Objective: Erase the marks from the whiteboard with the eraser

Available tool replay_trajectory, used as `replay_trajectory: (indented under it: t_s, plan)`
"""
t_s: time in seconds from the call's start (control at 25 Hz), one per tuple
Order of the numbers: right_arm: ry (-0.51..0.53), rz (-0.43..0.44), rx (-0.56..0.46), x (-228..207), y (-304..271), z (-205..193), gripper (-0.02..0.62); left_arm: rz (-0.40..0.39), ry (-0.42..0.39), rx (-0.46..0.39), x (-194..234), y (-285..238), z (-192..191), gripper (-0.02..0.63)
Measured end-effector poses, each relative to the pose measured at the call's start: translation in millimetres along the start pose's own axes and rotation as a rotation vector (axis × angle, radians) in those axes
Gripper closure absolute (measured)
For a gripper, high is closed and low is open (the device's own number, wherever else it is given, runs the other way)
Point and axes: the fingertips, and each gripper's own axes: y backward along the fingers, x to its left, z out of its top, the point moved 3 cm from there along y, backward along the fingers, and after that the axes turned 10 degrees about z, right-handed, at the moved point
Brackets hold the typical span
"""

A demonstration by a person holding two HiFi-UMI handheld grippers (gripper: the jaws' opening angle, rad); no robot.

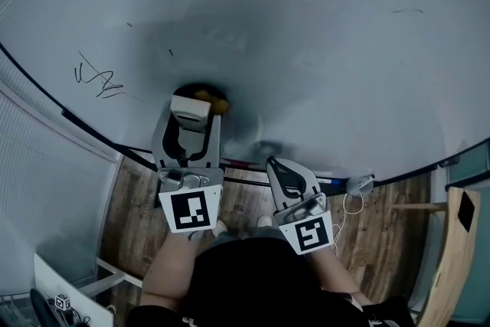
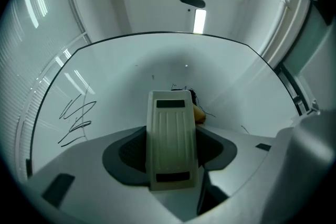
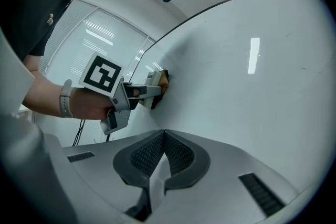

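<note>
A big whiteboard [image 1: 321, 50] fills the head view. A black scribble [image 1: 98, 79] sits at its left, also in the left gripper view [image 2: 77, 119]. My left gripper [image 1: 191, 119] is shut on a cream eraser [image 1: 190, 108] whose dark and yellow pad presses on the board. In the left gripper view the eraser [image 2: 170, 139] stands between the jaws, with thin black marks [image 2: 184, 89] just past its tip. My right gripper [image 1: 285, 171] hangs lower right, off the board, shut and empty [image 3: 163, 157]. The right gripper view shows the left gripper [image 3: 149, 91] on the board [image 3: 236, 86].
Faint short strokes [image 1: 407, 11] dot the board's upper right. A pink pen [image 1: 239, 163] lies on the ledge under the board. Below is wooden floor [image 1: 245, 199], a white plug with cable [image 1: 360, 184] and a wooden frame [image 1: 452, 241]. Window blinds [image 1: 38, 165] stand at left.
</note>
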Motion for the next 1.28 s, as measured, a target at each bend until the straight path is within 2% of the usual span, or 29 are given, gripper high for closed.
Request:
replay_trajectory:
  t_s: [0.04,0.16,0.2,0.32,0.48,0.52,0.64,0.72,0.88,1.04,1.2,1.28]
  plan:
    - [0.003,-0.012,0.001,-3.9,4.1,0.2,0.568,-0.022,-0.034,0.013,-12.2,2.8,-2.7,0.351]
    - [0.009,-0.047,0.003,-13.5,16.1,1.7,0.568,-0.129,-0.246,0.072,-49.6,13.8,-17.2,0.351]
    - [0.011,-0.056,0.004,-16.0,19.6,2.1,0.568,-0.143,-0.269,0.066,-59.6,15.4,-17.9,0.351]
    - [0.018,-0.072,0.007,-21.2,26.4,2.5,0.568,-0.141,-0.259,0.039,-72.5,15.8,-14.2,0.351]
    - [0.02,-0.062,0.011,-22.5,26.9,1.3,0.568,-0.14,-0.253,0.039,-67.1,14.7,-12.5,0.342]
    - [0.02,-0.058,0.009,-22.2,25.6,1.7,0.568,-0.118,-0.225,0.045,-61.1,14.5,-12.4,0.342]
    - [0.027,-0.04,-0.005,-18.8,18.7,5.0,0.568,0.01,-0.039,0.067,-27.9,9.4,-7.8,0.342]
    - [0.036,-0.025,-0.009,-14.7,13.1,6.5,0.568,0.053,-0.002,0.039,-5.9,2.1,3.5,0.342]
    - [0.042,0.02,-0.019,-5.7,0.1,9.7,0.568,0.083,-0.094,-0.072,25.5,-11.7,31.3,0.342]
    - [0.027,0.066,-0.048,5.3,-13.4,18.3,0.568,0.121,-0.1,-0.115,36.0,-25.9,62.7,0.342]
    - [0.032,0.124,-0.072,15.4,-27.9,27.3,0.568,0.143,-0.195,-0.219,53.1,-37.0,92.4,0.342]
    - [0.036,0.147,-0.075,17.6,-33.3,31.2,0.568,0.157,-0.221,-0.242,60.1,-42.9,105.5,0.342]
